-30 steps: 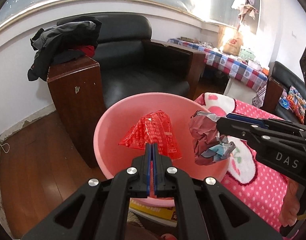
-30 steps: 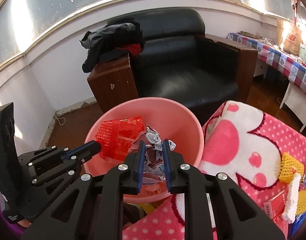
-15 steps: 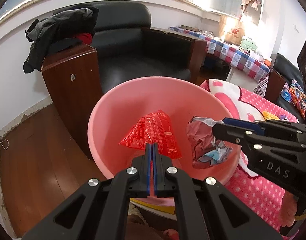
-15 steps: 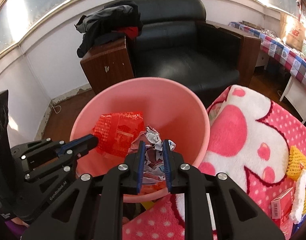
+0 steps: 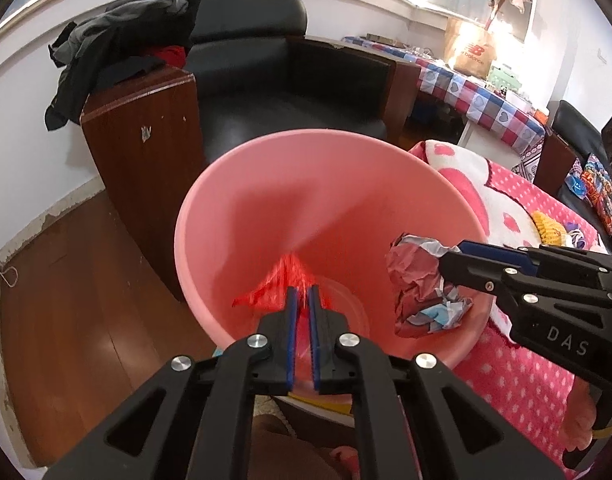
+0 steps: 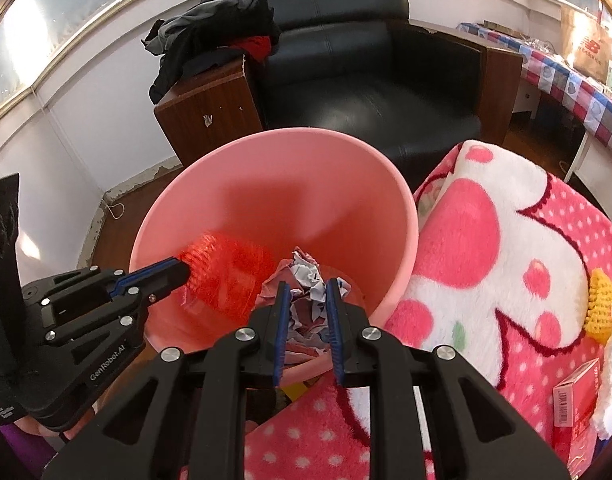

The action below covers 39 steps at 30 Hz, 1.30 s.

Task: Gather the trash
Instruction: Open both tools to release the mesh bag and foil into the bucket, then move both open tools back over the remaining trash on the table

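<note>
I have both tools tipped down over the pink bin (image 5: 265, 184); my left gripper (image 5: 301, 294) is over the bin's left half with its jaws opening, and the red wrapper (image 5: 283, 280), blurred, sits in the widening gap just past the tips, inside the bin; I cannot tell if the pads touch it; my right gripper (image 6: 308, 292) is over the bin's near right side, clamped on a crumpled paper wad (image 6: 306, 276) held inside the rim; behind the bin stands a black armchair (image 6: 366, 72) with clothes (image 6: 209, 28) heaped on its left armrest; wood floor (image 5: 65, 280) lies left of the bin; a pink spotted blanket (image 6: 506, 240) lies just right of it.
</note>
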{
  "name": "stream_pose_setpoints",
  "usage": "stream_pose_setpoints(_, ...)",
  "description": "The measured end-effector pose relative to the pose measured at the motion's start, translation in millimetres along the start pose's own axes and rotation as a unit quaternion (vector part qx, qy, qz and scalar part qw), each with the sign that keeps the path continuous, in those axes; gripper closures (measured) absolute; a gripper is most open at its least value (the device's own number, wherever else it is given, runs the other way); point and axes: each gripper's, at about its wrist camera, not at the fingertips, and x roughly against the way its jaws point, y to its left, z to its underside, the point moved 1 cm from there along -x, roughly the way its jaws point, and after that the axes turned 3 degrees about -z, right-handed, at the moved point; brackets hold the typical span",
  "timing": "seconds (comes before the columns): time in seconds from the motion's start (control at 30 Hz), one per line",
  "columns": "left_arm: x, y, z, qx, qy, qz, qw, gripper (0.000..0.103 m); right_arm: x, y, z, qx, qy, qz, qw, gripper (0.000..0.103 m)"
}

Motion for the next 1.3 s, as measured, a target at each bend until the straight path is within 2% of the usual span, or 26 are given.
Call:
stream_pose_setpoints(0.07, 2, 2, 1, 0.008, 0.0, -0.002, 1.0, 0.089, 1, 0, 0, -0.001, 0.002, 0.001, 1.0, 0.084)
stream_pose_setpoints(0.27, 14, 7, 4, 0.024, -0.011, -0.001, 0.9996, 0.079, 5, 0, 3, -0.004, 0.0, 0.0, 1.0, 0.083)
stream_pose_setpoints(0.5, 31, 9, 3, 0.035, -0.025, 0.006, 0.9991, 0.075, 20, 1, 6, 0.003, -0.017, -0.001, 1.0, 0.083)
stream_pose_setpoints(0.57, 37, 9, 4, 0.044, -0.03, 0.006, 0.9986, 0.061, 27, 1, 10, 0.003, -0.024, -0.001, 1.0, 0.083)
stream_pose_setpoints(0.63, 43, 8, 5, 0.052, -0.033, 0.009, 0.9981, 0.06, 34, 1, 14, 0.004, -0.028, -0.001, 1.0, 0.082)
stream_pose_setpoints(0.7, 48, 7, 4, 0.055, -0.037, 0.011, 0.9977, 0.06, 41, 0, 18, 0.004, -0.035, -0.002, 0.999, 0.069)
stream_pose_setpoints(0.77, 55, 4, 5, 0.058, -0.044, 0.011, 0.9973, 0.06, 50, -1, 22, 0.002, -0.044, -0.002, 0.999, 0.067)
stream_pose_setpoints(1.0, 76, -13, 8, 0.063, -0.069, 0.024, 0.9954, 0.06, 82, -8, 38, -0.006, -0.073, 0.002, 0.997, 0.066)
stream_pose_setpoints(1.3, 93, -56, 16, 0.047, -0.096, 0.055, 0.9928, 0.06, 120, -30, 68, -0.019, -0.098, 0.041, 0.994, 0.066)
